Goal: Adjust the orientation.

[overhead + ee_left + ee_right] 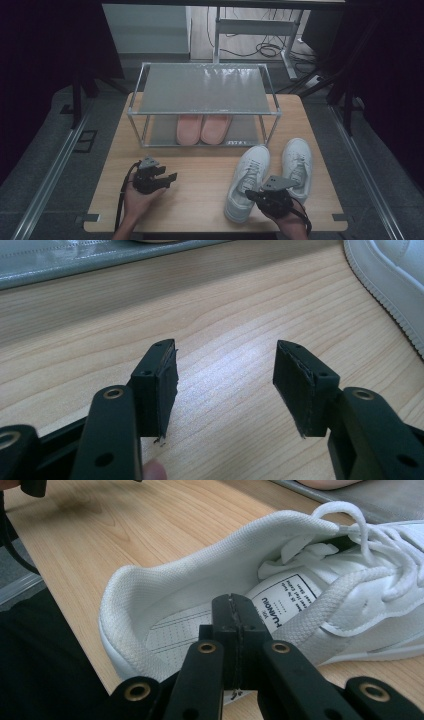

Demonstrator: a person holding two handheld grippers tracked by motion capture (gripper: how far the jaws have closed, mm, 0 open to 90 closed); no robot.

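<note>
Evidently the right gripper [234,605] was kept fully closed on nothing, poised over the heel opening of the left white sneaker [246,182] (near the desk's [200,195] front edge), while the left gripper [226,385] was held wide open, empty, ready to assist.

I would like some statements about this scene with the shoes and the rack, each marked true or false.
1. The right gripper has its jaws closed together. True.
2. The left gripper holds a white sneaker. False: its jaws are open above the bare table.
3. Pink slippers sit on the lower shelf of the rack. True.
4. Both white sneakers are on the rack's top shelf. False: the left sneaker and the right sneaker lie on the table.
</note>
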